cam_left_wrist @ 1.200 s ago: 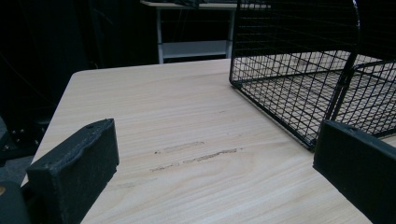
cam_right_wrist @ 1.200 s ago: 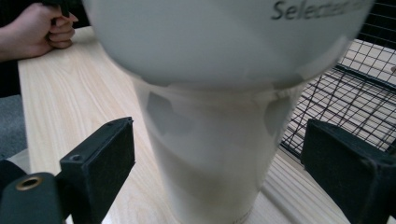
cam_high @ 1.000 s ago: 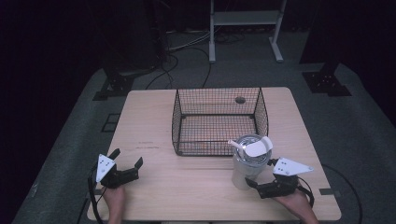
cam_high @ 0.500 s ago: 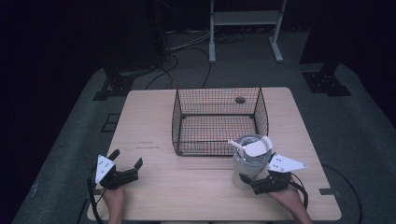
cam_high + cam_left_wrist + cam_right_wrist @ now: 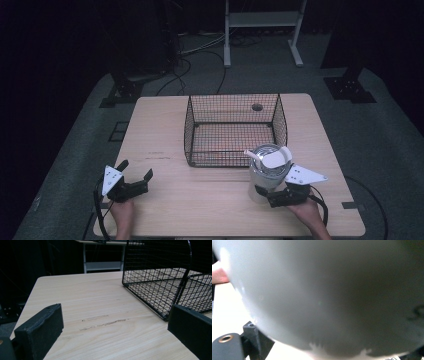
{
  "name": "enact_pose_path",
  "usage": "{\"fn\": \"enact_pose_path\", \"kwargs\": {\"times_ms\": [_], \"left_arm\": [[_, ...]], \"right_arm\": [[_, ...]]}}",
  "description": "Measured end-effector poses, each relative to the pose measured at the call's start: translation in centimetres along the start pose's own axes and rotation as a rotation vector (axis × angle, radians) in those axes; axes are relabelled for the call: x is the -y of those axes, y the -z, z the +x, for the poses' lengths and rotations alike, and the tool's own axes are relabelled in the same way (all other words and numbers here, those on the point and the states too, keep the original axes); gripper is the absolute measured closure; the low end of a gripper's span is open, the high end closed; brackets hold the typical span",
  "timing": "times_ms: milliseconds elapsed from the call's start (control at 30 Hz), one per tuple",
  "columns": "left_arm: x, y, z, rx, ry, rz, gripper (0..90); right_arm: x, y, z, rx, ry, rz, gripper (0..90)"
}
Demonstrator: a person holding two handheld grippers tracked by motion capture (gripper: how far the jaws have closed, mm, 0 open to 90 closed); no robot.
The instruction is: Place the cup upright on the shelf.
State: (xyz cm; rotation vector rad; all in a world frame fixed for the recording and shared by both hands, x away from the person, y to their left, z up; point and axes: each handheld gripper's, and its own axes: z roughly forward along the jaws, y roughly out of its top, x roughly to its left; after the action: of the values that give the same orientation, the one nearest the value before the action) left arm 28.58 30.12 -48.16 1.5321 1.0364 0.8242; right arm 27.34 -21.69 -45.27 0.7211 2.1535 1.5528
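A pale grey cylindrical container (image 5: 267,172) with a white flap on top stands upright on the wooden table (image 5: 165,125), just in front of the right corner of a black wire basket (image 5: 230,157). My right gripper (image 5: 270,194) is low at its base, open, with one jaw in front of the wall and the other hidden behind it. In the right gripper view the container (image 5: 324,290) is very close and blurred. My left gripper (image 5: 135,169) rests open near the front left of the table, holding nothing, and points toward the basket (image 5: 155,277).
The basket is empty and sits mid-table. A round hole (image 5: 257,106) is in the tabletop behind it. Faint scuff marks (image 5: 105,323) lie ahead of the left gripper. Stands and cables are on the dark floor beyond the table.
My right gripper has slid left, closer in around the base of the container. The left gripper and the container have not moved.
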Motion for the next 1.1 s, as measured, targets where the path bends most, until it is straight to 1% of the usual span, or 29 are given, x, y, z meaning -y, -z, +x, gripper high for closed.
{"fn": "enact_pose_path", "kwargs": {"times_ms": [233, 300, 367, 500, 533, 667, 700, 733, 767, 800, 833, 933, 967, 1000, 1100], "left_arm": [[0.0, 0.0, 0.0, 0.0, 0.0, 0.0, 0.0], [0.0, 0.0, 0.0, 0.0, -0.001, -0.001, 0.0], [0.0, 0.0, 0.0, 0.0, 0.001, -0.002, 0.0], [0.0, 0.0, 0.0, 0.001, 0.0, 0.0, 0.0], [0.0, 0.0, 0.0, 0.0, -0.002, 0.0, 0.0], [0.0, 0.0, 0.0, 0.0, 0.002, 0.002, 0.0], [0.0, 0.0, 0.0, 0.0, 0.002, 0.002, 0.0], [0.0, 0.0, 0.0, 0.001, 0.002, -0.001, 0.0], [0.0, 0.0, 0.0, 0.001, 0.002, -0.001, 0.0], [0.0, 0.0, 0.0, 0.002, 0.001, -0.001, 0.0], [0.0, 0.0, 0.0, 0.001, 0.002, -0.002, 0.0], [0.0, 0.0, 0.0, 0.0, 0.008, -0.002, 0.0], [0.0, 0.0, 0.0, 0.0, 0.008, -0.002, 0.0], [0.0, 0.0, 0.0, -0.001, 0.009, 0.0, 0.0], [0.0, 0.0, 0.0, -0.003, 0.007, -0.001, 0.0]], "right_arm": [[-0.1, 0.0, 0.0, 0.006, -0.009, 0.002, 8.6], [-0.1, 0.1, -0.2, -0.013, -0.034, -0.004, 8.7], [-0.3, 0.1, -0.3, -0.028, -0.048, -0.012, 8.7], [-0.8, 0.1, -0.3, -0.027, -0.053, -0.027, 8.7], [-1.5, 0.1, -0.3, -0.027, -0.056, -0.043, 8.7], [-3.2, 0.2, -0.4, -0.036, -0.038, -0.074, 8.7], [-3.2, 0.2, -0.4, -0.036, -0.038, -0.074, 8.7], [-4.0, 0.1, -0.5, -0.041, -0.032, -0.082, 8.7], [-4.0, 0.1, -0.5, -0.041, -0.032, -0.082, 8.7], [-4.9, -0.1, -0.5, -0.044, -0.03, -0.085, 8.7], [-5.3, -0.2, -0.5, -0.046, -0.027, -0.084, 8.6], [-6.5, -0.6, -0.4, -0.045, -0.019, -0.08, 8.7], [-6.5, -0.6, -0.4, -0.045, -0.019, -0.08, 8.7], [-7.2, -0.9, -0.4, -0.046, -0.009, -0.078, 8.7], [-8.1, -1.2, -0.4, -0.049, 0.007, -0.081, 8.7]]}}
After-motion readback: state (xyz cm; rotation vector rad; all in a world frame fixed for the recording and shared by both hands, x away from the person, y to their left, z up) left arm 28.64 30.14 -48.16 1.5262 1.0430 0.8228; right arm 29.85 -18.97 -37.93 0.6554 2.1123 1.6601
